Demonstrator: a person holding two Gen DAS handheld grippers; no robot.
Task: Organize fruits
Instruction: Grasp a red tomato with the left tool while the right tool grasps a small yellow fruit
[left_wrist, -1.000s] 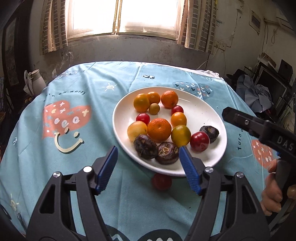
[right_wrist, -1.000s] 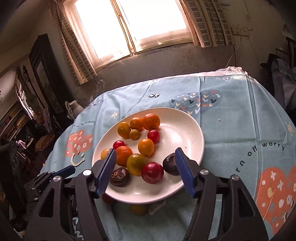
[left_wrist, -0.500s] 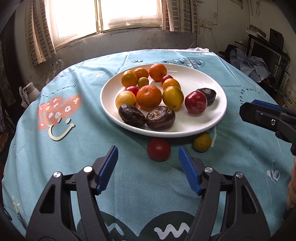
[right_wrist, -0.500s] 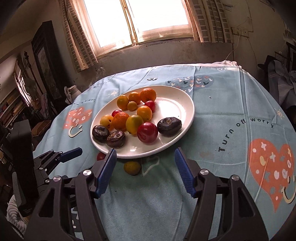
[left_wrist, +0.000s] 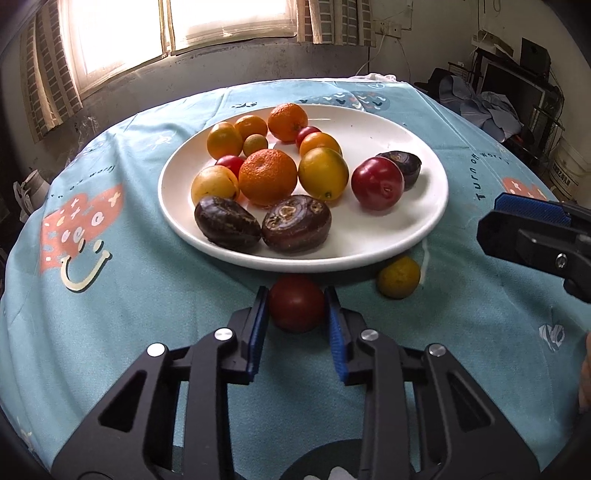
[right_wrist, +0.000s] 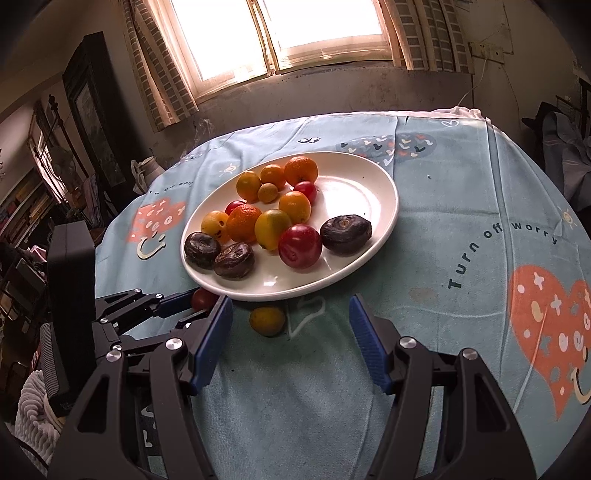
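Most fruits already lie together on the white plate (left_wrist: 424, 206), and by my judgement only two are left on the surface (left_wrist: 147, 314), both just off the plate's rim at about 6 o'clock. Going from left to right, the left gripper (left_wrist: 297, 314) has its jaws closed on the red tomato (left_wrist: 296, 308), which seems to rest on the cloth, though the view does not show this clearly. Then comes the small yellow-orange citrus (right_wrist: 267, 320), untouched, with the right gripper (right_wrist: 291, 339) hovering near it, jaws half wide and empty.
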